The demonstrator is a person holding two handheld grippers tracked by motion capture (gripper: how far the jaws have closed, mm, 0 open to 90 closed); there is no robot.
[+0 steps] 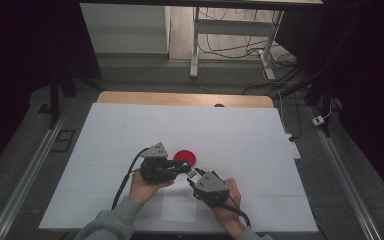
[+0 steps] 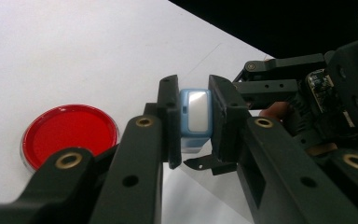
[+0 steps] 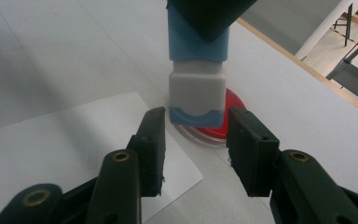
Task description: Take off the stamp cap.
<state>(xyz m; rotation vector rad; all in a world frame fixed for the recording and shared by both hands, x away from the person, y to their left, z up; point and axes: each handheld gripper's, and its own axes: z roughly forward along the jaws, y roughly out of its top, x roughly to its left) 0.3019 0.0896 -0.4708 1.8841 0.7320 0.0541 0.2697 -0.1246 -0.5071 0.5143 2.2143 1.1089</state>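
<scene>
While the left gripper clamps the blue-and-white block between its fingers, red-filled round dish beside them, right gripper narrowly parted, flanking the block's end, contact unclear.

A: Any writing on the blue stamp or its white cap?
B: None I can read; both faces are plain.
A: The red dish at 9 o'clock of it?
B: No label, no number.
A: The white sheet on the table?
B: Blank; no text or sign can be read anywhere
</scene>
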